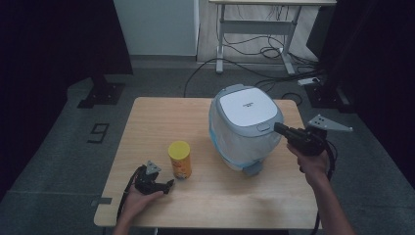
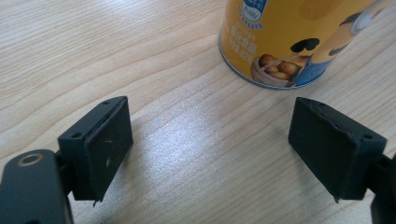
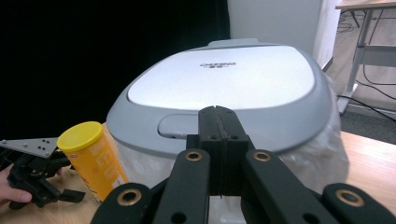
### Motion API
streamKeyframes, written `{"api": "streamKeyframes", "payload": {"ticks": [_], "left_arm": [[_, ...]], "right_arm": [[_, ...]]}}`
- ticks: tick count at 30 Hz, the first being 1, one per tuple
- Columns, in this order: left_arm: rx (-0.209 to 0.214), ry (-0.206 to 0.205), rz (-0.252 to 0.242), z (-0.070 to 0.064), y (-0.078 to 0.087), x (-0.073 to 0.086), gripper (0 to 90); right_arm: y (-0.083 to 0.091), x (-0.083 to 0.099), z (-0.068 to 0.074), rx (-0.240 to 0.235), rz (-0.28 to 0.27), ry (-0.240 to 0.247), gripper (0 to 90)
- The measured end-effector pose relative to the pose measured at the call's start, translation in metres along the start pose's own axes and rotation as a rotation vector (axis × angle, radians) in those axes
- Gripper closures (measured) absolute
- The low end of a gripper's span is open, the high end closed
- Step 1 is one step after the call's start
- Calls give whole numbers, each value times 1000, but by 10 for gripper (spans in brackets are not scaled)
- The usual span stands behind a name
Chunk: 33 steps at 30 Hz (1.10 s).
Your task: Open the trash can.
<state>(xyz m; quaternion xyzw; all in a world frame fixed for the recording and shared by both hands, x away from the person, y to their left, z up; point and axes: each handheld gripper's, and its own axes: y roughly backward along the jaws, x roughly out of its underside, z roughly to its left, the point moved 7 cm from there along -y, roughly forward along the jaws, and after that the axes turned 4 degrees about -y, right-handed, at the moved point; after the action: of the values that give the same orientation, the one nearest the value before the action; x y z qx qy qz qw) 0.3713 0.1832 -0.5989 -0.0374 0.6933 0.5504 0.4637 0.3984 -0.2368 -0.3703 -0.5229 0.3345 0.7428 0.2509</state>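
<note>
Lid release approach.
We find right gripper (image 1: pixel 278 128) fingers pressed together at the rice cooker (image 1: pixel 244 127) latch; left gripper (image 1: pixel 169 185) spread beside the can (image 1: pixel 179 159). Next: press.

A: Floor? 
B: Grey carpet (image 1: pixel 54 147) is covering it; a dark mark (image 1: pixel 99 132) is lying left of the light wooden tabletop (image 1: pixel 147 127).

A: Behind? 
B: A white-framed desk (image 1: pixel 254 27) is standing over trailing black cables (image 1: pixel 235 61); a pale wall panel (image 1: pixel 154 27) is showing between black curtains (image 1: pixel 49 44).
</note>
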Motion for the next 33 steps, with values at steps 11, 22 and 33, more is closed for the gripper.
{"api": "streamKeyframes", "payload": {"ticks": [11, 22, 33], "left_arm": [[-3, 2, 0, 0, 0, 0, 138], [-3, 3, 0, 0, 0, 0, 138], [-3, 3, -1, 0, 0, 0, 139]], "right_arm": [[-16, -8, 10, -30, 12, 7, 896], [-28, -4, 13, -56, 39, 1, 897], [-27, -2, 12, -66, 44, 12, 898]]}}
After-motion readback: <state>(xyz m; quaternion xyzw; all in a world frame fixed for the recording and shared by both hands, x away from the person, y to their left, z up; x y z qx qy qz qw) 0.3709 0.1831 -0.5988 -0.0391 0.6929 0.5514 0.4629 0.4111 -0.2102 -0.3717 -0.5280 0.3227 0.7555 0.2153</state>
